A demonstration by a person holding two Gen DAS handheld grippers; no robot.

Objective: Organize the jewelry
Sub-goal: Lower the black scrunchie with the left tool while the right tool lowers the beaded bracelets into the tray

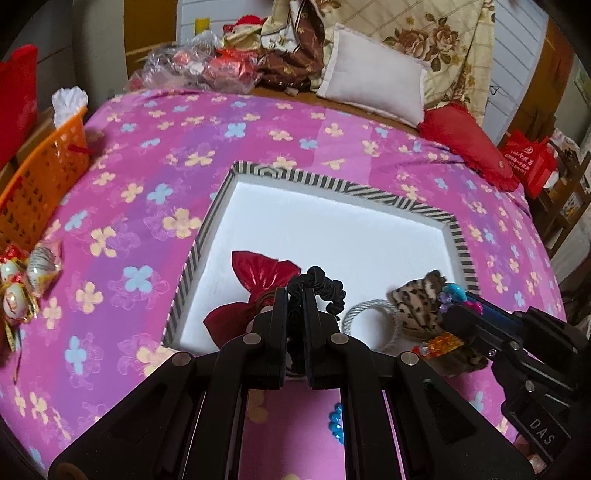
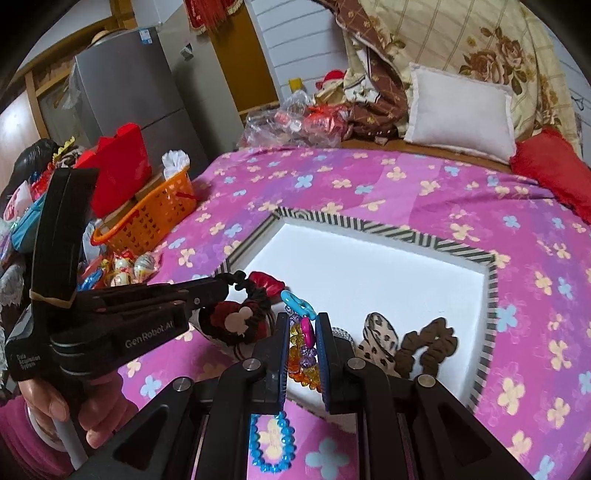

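Both grippers hang over the near edge of a shallow white tray (image 1: 458, 240) with a black-and-white striped rim, which lies on a bed covered in a pink flowered sheet (image 1: 147, 155). The left gripper (image 1: 294, 295) has its jaws pressed together on a black scrunchie (image 1: 321, 284), which bunches up above the fingertips. The right gripper (image 2: 303, 332) is pinching a beaded bracelet (image 2: 304, 350) of orange, purple and pink beads with a blue link at its top, the strand hanging between the two pads.

The tray's near end is crowded. A shiny red bow (image 1: 258, 273) lies right under the left gripper, a silvery rope bangle (image 1: 373, 314) sits between the two tools, and a leopard-print scrunchie (image 2: 380, 339) and a brown scrunchie (image 2: 428, 343) lie side by side beyond the right gripper. The far part of the tray is bare white.

On the sheet in front of the tray, beneath the right gripper, lies a blue beaded bracelet (image 2: 271, 443). An orange plastic basket (image 2: 155, 218) stands at the left edge of the bed with wrapped sweets (image 1: 22, 284) beside it. At the head of the bed are a white pillow (image 1: 373, 81), a red cushion (image 1: 469, 144), a floral quilt (image 1: 424, 33) and crinkled plastic bags (image 1: 192, 66). A hand (image 2: 74, 410) grips the left tool's handle
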